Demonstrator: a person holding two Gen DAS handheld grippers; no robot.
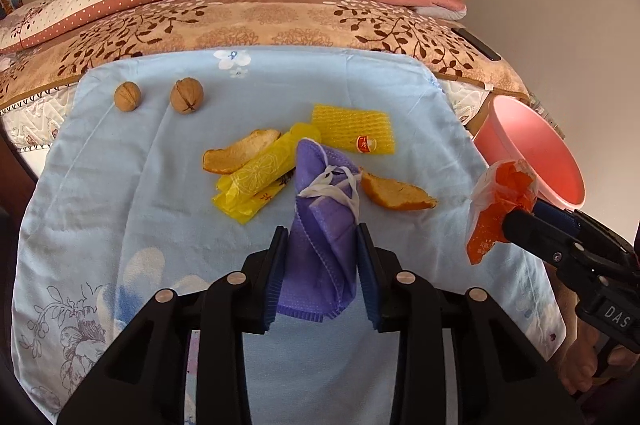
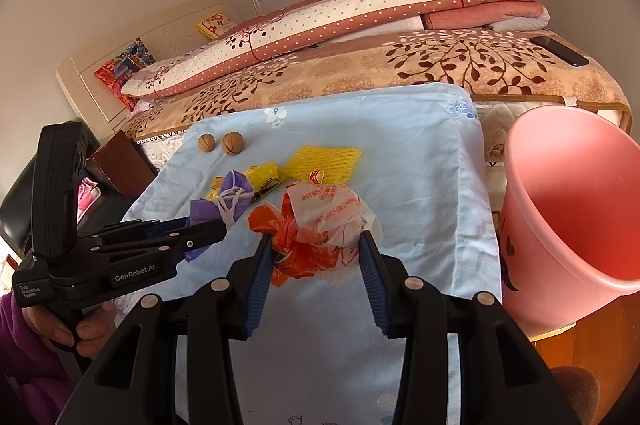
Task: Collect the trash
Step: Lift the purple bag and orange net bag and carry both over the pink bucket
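On the blue cloth (image 1: 120, 185) spread over the desk by the bed, both claws already have something. Left claw (image 1: 322, 245) is pinching the purple mask (image 1: 320, 225), which looks lifted a bit off the cloth. Right claw (image 2: 316, 245) is pinching a crumpled orange-and-white wrapper (image 2: 320, 221), held up just beside the pink bin (image 2: 568, 209), which sits off the right edge of the cloth.

So I'd say this is the carry-to-bin step. Next move is probably swinging the wrapper over the bin's rim and spreading the claw so it drops in, then the same for the mask, which has further to travel.

Left on the cloth: two peels (image 1: 240, 155), a yellow bag (image 1: 260, 177) and yellow foam net (image 1: 352, 129). Two walnuts (image 1: 186, 95) sit near the far edge; can't tell if they count as trash.
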